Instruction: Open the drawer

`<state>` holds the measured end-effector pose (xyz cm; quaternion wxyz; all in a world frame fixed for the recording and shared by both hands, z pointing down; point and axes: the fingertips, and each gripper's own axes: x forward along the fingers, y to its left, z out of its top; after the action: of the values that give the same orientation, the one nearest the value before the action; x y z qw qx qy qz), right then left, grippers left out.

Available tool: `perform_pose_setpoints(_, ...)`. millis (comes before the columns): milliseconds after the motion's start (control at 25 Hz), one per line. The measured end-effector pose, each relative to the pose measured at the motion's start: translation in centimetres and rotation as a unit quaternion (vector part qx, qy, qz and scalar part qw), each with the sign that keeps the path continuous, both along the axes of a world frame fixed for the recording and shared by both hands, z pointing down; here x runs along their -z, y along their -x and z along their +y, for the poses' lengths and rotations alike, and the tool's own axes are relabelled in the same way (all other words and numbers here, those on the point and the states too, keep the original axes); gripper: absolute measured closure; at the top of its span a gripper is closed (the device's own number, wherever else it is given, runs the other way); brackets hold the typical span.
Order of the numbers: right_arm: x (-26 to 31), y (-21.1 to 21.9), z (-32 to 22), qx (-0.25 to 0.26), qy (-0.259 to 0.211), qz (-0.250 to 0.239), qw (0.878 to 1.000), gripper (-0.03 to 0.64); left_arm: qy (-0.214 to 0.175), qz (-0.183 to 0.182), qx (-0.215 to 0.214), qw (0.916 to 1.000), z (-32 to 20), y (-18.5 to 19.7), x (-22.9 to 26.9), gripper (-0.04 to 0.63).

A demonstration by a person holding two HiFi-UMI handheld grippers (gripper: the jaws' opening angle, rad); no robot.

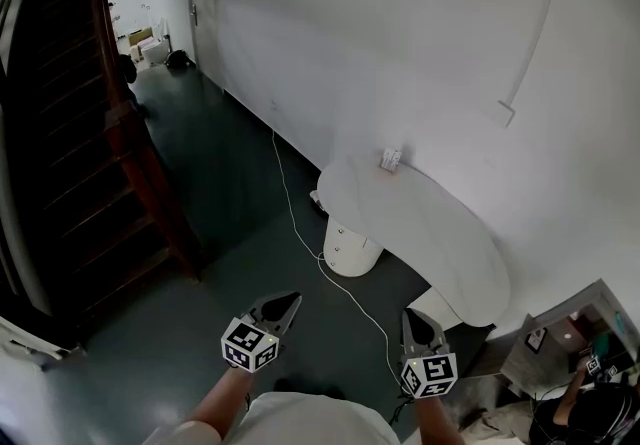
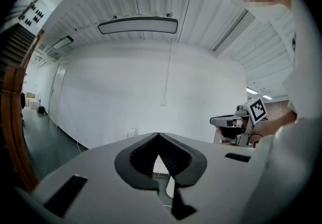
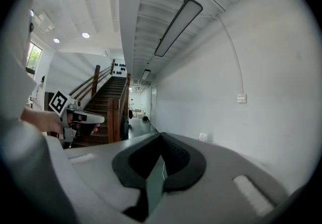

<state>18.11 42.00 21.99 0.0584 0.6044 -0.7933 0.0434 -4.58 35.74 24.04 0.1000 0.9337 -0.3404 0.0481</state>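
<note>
Left gripper point(image 1: 294, 299) and right gripper point(image 1: 409, 314), both pressed together and empty, sit low in frame; one smooth white oval table point(image 1: 450, 253) and one rounded white pedestal point(image 1: 352, 249) stand mid-frame.

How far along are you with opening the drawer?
Done: nothing yet; no pulled-out drawer shows anywhere. In hand: nothing either. The left gripper and the right gripper are both shut and empty, held over the dark floor, apart from the white table and the round white cabinet under it. Left: everything. Go up to the drawer, probably in that cabinet, grab it and pull.
</note>
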Motion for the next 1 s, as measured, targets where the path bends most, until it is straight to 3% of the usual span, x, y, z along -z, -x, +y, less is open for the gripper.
perform_pose_setpoints(1000, -1.9, 6.4, -0.6, -0.052, 0.012, -0.019, 0.998, 0.606, 0.010, -0.002, -0.053, 0.9986, -1.7, 5.7, -1.7, 0.589)
